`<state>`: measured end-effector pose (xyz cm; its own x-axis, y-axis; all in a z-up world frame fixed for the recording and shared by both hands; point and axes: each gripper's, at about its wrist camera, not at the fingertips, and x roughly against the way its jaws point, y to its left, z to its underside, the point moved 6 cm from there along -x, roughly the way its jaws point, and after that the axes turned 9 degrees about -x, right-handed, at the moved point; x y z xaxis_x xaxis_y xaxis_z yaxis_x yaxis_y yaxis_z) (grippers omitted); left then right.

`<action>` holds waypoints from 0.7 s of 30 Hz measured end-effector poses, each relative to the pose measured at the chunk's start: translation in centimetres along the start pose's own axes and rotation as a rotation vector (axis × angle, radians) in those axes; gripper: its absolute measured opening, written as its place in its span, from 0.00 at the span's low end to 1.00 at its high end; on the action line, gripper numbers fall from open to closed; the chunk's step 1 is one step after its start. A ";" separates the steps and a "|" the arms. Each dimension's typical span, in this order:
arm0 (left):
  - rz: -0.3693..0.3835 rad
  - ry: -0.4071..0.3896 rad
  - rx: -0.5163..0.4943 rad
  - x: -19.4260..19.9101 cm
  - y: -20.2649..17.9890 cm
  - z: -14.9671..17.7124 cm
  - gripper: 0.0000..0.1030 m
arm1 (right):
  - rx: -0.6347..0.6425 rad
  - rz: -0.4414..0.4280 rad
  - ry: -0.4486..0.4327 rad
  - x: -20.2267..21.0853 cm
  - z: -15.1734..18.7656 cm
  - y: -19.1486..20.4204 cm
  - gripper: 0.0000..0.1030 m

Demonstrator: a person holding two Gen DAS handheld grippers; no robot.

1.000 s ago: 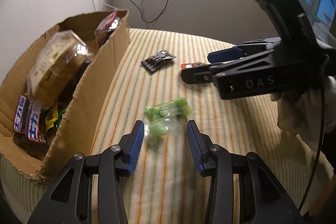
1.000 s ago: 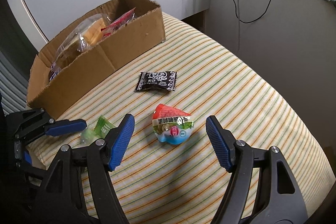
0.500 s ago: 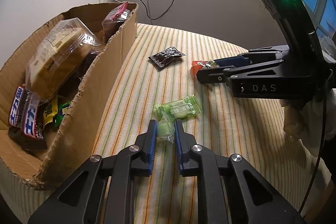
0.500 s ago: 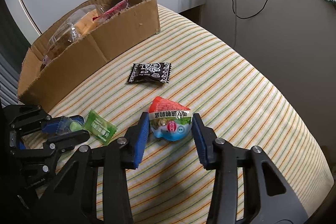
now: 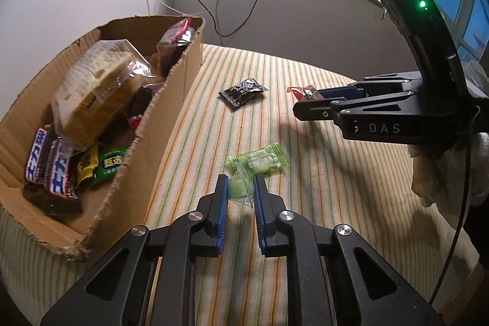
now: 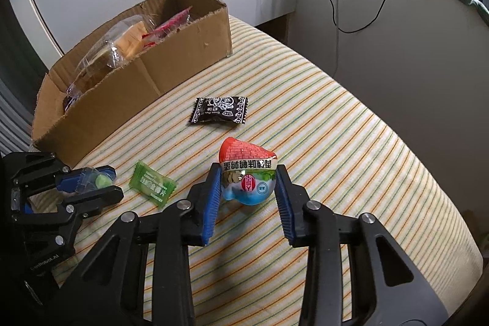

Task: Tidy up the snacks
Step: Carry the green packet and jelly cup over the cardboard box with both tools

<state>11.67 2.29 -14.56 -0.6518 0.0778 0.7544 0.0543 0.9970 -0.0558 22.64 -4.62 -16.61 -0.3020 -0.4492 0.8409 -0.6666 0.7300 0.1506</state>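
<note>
My left gripper (image 5: 240,188) is shut on a small clear-wrapped green candy (image 5: 241,188), lifted a little above the striped cloth; the candy also shows in the right wrist view (image 6: 97,181). A green candy packet (image 5: 259,162) lies just beyond it on the cloth, also in the right wrist view (image 6: 152,184). My right gripper (image 6: 247,182) is shut on a red, white and blue snack pack (image 6: 247,173); its red tip shows in the left wrist view (image 5: 301,92). A black packet (image 6: 218,110) lies further back. The cardboard box (image 5: 171,100) of snacks stands at the left.
The box (image 6: 137,81) holds a clear-wrapped cake (image 5: 97,90), chocolate bars (image 5: 50,164), a red packet and others. The striped table (image 6: 351,142) drops off at its right edge. Cables (image 6: 336,5) hang on the wall behind. A window ledge runs along the back.
Both grippers closed from open: the left on the small green candy, the right on the red, white and blue pack. Both then rose slightly with their snacks.
</note>
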 end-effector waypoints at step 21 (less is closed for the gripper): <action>0.007 -0.113 0.030 5.6 2.9 -1.0 0.14 | 0.057 0.018 -0.091 3.6 -4.4 3.9 0.32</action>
<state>8.93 5.65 -9.85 -0.7326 0.0836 0.6756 0.0383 0.9959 -0.0817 21.90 -1.09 -10.75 -0.3735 -0.4831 0.7919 -0.6977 0.7089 0.1034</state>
